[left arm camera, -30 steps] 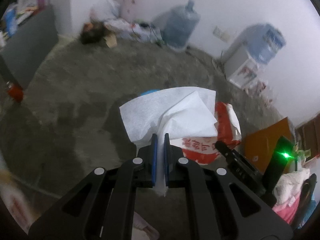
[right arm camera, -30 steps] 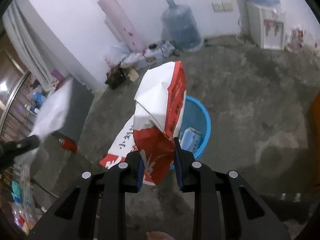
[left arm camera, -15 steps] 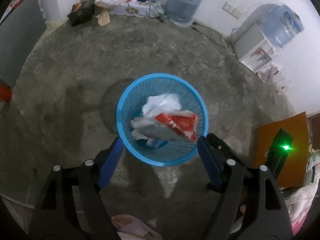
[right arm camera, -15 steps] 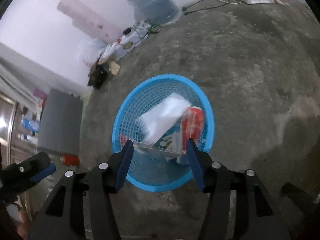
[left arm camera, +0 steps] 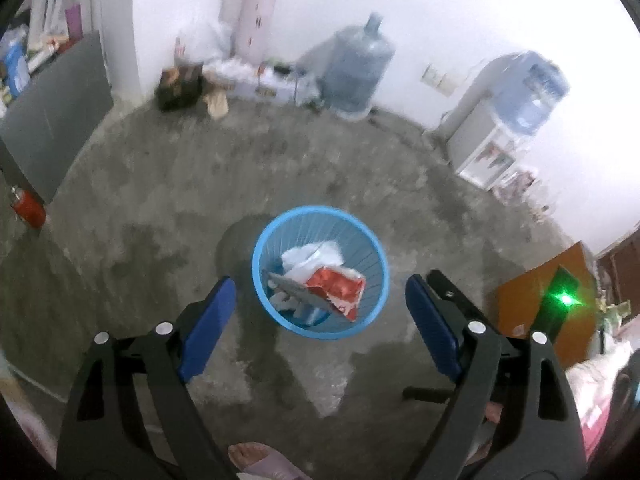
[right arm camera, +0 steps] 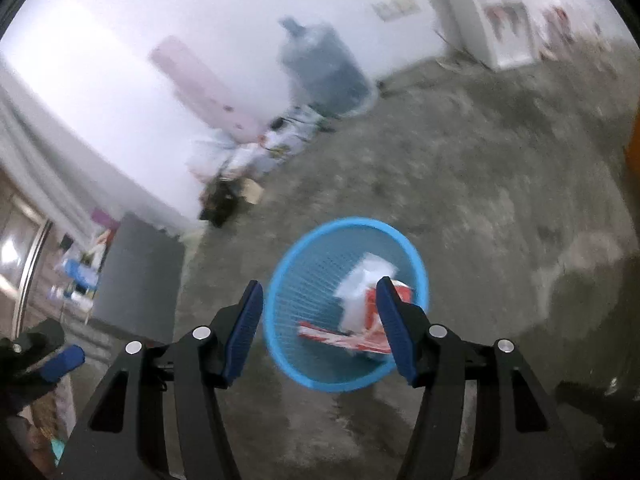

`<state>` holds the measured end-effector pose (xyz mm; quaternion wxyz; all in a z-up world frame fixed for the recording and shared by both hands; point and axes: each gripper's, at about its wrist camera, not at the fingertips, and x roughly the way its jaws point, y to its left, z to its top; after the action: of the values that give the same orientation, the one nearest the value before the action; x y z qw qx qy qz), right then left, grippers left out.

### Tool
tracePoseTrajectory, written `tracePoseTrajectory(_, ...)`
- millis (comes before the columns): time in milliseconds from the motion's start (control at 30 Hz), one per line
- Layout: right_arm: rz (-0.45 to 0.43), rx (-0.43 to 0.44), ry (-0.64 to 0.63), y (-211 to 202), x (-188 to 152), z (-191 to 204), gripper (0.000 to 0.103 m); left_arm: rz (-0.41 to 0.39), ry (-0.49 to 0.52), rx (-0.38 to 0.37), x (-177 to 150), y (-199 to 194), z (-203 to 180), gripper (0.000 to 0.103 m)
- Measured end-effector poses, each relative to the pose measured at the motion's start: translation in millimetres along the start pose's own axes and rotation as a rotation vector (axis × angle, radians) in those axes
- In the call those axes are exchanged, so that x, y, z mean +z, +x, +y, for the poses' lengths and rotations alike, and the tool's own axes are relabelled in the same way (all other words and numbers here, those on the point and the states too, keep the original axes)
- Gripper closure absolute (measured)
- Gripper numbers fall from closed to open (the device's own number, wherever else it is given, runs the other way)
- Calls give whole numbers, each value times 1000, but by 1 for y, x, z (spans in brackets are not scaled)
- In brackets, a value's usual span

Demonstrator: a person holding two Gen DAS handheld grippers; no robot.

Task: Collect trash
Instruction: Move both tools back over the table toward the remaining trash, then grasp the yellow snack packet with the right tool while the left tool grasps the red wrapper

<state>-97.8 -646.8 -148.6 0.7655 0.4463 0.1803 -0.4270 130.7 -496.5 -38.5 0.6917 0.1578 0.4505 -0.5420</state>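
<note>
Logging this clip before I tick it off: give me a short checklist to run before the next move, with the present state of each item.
1. Left gripper open, holding nothing: ok.
2. Right gripper open, holding nothing: ok.
3. White tissue paper inside the round blue plastic mesh basket: ok.
4. Red and white plastic wrapper inside the basket: ok.
5. Basket upright on the grey concrete floor: ok.
6. No trash left on the floor elsewhere: cannot tell; clutter by the wall is blurred.

Wrapper [left arm camera: 336, 286] and tissue [left arm camera: 312, 256] lie in the basket [left arm camera: 320, 332] on the floor [left arm camera: 200, 200].
</note>
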Motion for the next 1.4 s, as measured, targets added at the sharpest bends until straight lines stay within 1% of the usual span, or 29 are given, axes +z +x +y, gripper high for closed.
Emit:
tracePoseTrajectory(33,-18,11,-32,-12,0,14,38,-19,6,-3,-1,-12,-2,20)
tracePoseTrajectory(67,-33,18,-69,-26,0,30,34,-55,18,-10,-6,-37,-4,20)
tracePoseTrajectory(167,-66,29,-183,-64,-7,73,26,-129,52,-6,-22,-88,-8,18)
tracePoseTrajectory(267,-94,78,-318,-101,-21,114,14,-193,80,-9,-48,-141,-7,17)
tracePoseTrajectory(333,-100,91,-386,-118,-29,134,11,-226,80,10,-70,-175,-1,17)
tracePoseTrajectory(433,-105,112,-487,-143,-45,168,7,-254,54,47,-101,-213,11,17)
tracePoseTrajectory(533,-105,150,-582,-165,-67,199,7,-290,-18,126,-136,-251,32,9)
tracePoseTrajectory(567,-99,146,-604,-169,-75,208,7,-310,-58,166,-150,-265,41,9)
tracePoseTrajectory(600,-91,130,-632,-172,-83,215,7,-320,-88,196,-160,-275,49,9)
tracePoseTrajectory(633,-77,91,-687,-174,-97,228,7,-332,-140,238,-176,-290,61,9)
tracePoseTrajectory(700,-66,66,-758,-178,-117,242,7,-358,-223,277,-201,-311,79,9)
tracePoseTrajectory(733,-58,74,-801,-181,-130,249,7,-368,-255,295,-211,-320,86,9)
tracePoseTrajectory(767,-45,91,-846,-184,-143,255,7,-387,-309,338,-230,-334,96,9)
tracePoseTrajectory(833,-24,124,-919,-190,-164,268,7,-400,-377,413,-252,-352,109,9)
tracePoseTrajectory(900,-28,152,-997,-197,-184,278,7,-409,-453,511,-283,-373,123,9)
tracePoseTrajectory(967,-34,165,-1058,-204,-201,286,7,-411,-510,572,-305,-387,137,9)
tracePoseTrajectory(1000,-19,199,-1071,-208,-207,288,7,-416,-551,600,-320,-395,144,9)
tracePoseTrajectory(1033,-3,226,-1073,-209,-209,290,7,-422,-582,613,-330,-402,152,9)
tracePoseTrajectory(1100,59,317,-1054,-214,-215,291,7,-437,-639,628,-353,-413,163,9)
tracePoseTrajectory(1133,75,350,-1039,-216,-217,292,7,-444,-662,631,-361,-417,168,9)
tracePoseTrajectory(1167,100,409,-1010,-218,-217,291,7,-451,-677,632,-369,-421,171,9)
tracePoseTrajectory(1233,137,492,-963,-221,-219,291,7,-475,-708,629,-384,-426,177,9)
tracePoseTrajectory(1300,167,532,-937,-225,-225,292,7,-502,-720,607,-396,-428,180,9)
tracePoseTrajectory(1400,209,580,-961,-231,-237,295,7,-551,-706,520,-410,-428,183,9)
